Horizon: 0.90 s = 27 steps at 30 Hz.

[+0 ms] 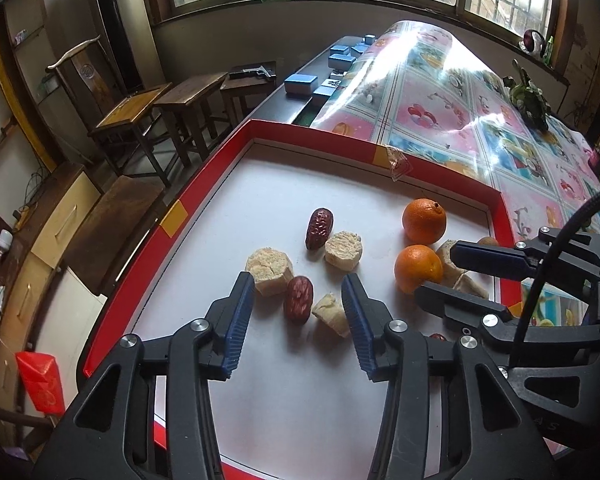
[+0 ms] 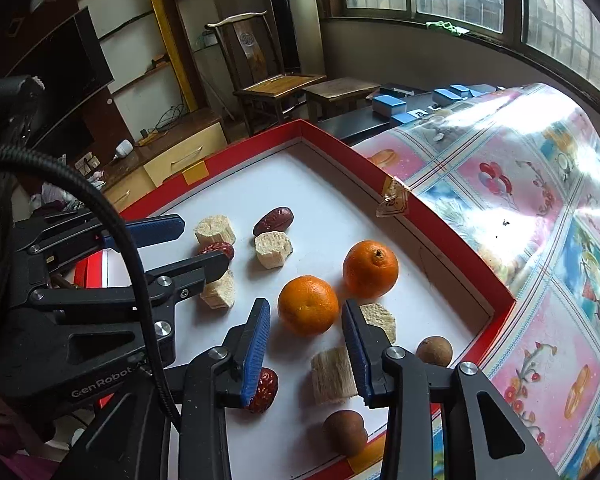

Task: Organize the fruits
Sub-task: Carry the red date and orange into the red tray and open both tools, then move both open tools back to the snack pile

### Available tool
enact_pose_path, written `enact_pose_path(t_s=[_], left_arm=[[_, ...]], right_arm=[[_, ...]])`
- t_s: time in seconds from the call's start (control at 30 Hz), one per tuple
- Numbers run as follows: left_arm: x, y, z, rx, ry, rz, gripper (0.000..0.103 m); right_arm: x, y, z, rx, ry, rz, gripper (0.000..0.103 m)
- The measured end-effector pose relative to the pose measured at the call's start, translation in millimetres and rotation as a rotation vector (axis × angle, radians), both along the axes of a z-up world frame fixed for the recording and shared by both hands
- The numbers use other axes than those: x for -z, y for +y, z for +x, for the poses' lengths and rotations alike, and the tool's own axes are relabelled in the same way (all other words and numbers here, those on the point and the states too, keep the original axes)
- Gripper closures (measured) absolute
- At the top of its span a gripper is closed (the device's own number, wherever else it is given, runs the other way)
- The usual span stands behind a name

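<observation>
**Both pairs of fingers empty over the tray, sorting under way**

Fingers of the left gripper (image 1: 298,312) stand parted and hold nothing; a red date (image 1: 298,299) and a pale cut chunk (image 1: 332,314) lie on the white tray floor between them, untouched by the pads as far as the left wrist view shows. The right gripper (image 2: 306,344) is likewise part open and empty, its fingers flanking the gap in front of the nearer orange (image 2: 308,306), with a fibrous pale block (image 2: 334,376) just beside the right finger and another date (image 2: 264,390) partly under the left one.

All the fruit lies in the red-rimmed tray (image 2: 420,216) on the tabletop: a second orange (image 2: 371,268) beyond the first, two brown longans (image 2: 434,351) near the close edge, further dates and pale chunks scattered at the left.

By my reading, the step in hand is a choice of what to pick next, since kinds are mixed and nothing is gripped. The left hand's next move calls for dropping onto one piece only, date or chunk, as the two lie almost touching. The right would need a wider opening to span the orange.
</observation>
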<state>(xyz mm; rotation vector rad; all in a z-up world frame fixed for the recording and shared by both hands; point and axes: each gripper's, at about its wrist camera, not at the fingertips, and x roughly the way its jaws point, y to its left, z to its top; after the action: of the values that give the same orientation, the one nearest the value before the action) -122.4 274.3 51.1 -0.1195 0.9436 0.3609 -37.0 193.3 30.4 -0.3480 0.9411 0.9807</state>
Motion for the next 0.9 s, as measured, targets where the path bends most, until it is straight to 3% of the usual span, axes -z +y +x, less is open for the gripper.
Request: enact_pose_path(t_s=[0.37, 0.47, 0.9], left_arm=[[-10.4, -14.1, 4.8, -0.007, -0.025, 0.013, 0.057], [-14.1, -23.6, 8.5, 0.007, -0.043, -0.003, 0.04], [-19.2, -98.0, 44.8, 0.143, -0.046, -0.035, 0.04]], right_arm=[[-13.1, -28.7, -4.7, 0.059, -0.02, 0.022, 0.067], [-17.5, -42.2, -4.7, 0.09, -0.024, 0.03, 0.066], [-20.5, -125.0, 6.8, 0.26, -0.026, 0.035, 0.063]])
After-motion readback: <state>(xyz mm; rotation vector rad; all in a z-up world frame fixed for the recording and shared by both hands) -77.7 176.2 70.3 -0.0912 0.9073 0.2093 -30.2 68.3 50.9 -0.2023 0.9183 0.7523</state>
